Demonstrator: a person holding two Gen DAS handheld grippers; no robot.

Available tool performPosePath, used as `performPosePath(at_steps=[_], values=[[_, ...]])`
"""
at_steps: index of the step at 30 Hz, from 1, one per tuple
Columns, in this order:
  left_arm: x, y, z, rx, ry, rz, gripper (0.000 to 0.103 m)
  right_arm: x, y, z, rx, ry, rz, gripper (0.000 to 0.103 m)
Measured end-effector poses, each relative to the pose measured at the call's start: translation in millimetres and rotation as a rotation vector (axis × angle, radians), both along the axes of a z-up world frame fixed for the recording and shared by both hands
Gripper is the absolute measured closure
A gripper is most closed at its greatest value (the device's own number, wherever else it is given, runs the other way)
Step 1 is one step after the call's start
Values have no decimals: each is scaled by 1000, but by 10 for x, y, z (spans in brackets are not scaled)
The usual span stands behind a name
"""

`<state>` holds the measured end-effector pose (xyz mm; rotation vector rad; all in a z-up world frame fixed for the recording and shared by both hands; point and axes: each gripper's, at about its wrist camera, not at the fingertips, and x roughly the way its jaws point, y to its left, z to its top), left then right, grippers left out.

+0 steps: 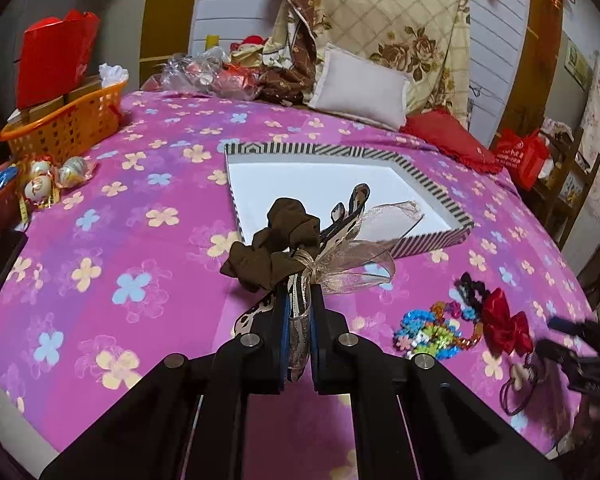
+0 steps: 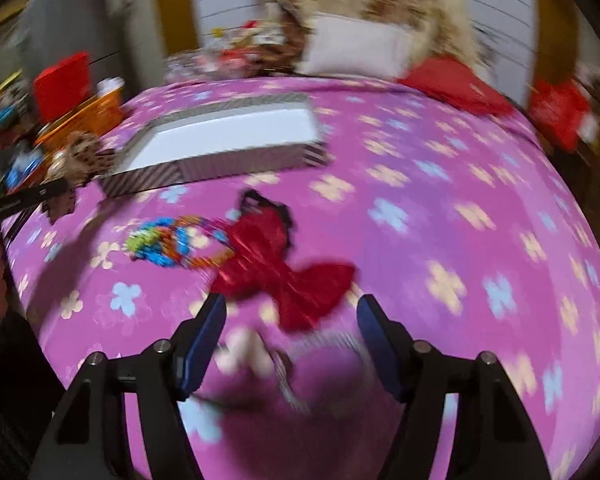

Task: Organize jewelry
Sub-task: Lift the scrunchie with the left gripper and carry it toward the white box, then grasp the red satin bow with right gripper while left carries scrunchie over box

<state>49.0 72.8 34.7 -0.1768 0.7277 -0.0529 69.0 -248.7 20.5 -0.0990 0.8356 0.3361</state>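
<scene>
My left gripper (image 1: 299, 292) is shut on a bundle of hair ties: a brown scrunchie (image 1: 276, 236), a leopard ribbon and a sheer bow, held just before the near corner of the striped box (image 1: 432, 188) with a white inside. My right gripper (image 2: 292, 312) is open and empty, hovering over the red bow (image 2: 284, 276); a small hair tie (image 2: 244, 354) lies blurred between its fingers. A colourful sequin piece (image 1: 432, 330) and a black lace tie (image 1: 474, 286) lie beside the red bow (image 1: 504, 326). The box (image 2: 220, 136) and the sequin piece (image 2: 164, 242) also show in the right wrist view.
A pink flowered bedspread (image 1: 140, 240) covers the bed. An orange basket (image 1: 68, 124) with a red bag stands at the far left, painted eggs (image 1: 56, 178) near it. Pillows (image 1: 360, 88) and a red cushion (image 1: 452, 136) lie at the back. The right wrist view is motion-blurred.
</scene>
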Motion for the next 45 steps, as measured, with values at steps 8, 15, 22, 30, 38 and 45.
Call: performPosePath(at_steps=[8,15,22,30,38,45], values=[[69,6,-72,5,33,1,103,363,249,-302,-91,68,135,39],[100,-90,-84,13,40,-17,103,253,101,-285,-50,88,131,84],[39,-119,-28,-29,6,-59,103,105,-298,135,160,-45,32,95],[-22,-238,36,-23,-48,-106,103,61,-283,255,196,-77,-5,97],[-19,-308,45,4,-35,-103,103,15,-132,458,178,-132,-49,97],[84,-236,344,-30,-72,-98,103,273,33,587,153,-118,-135,97]])
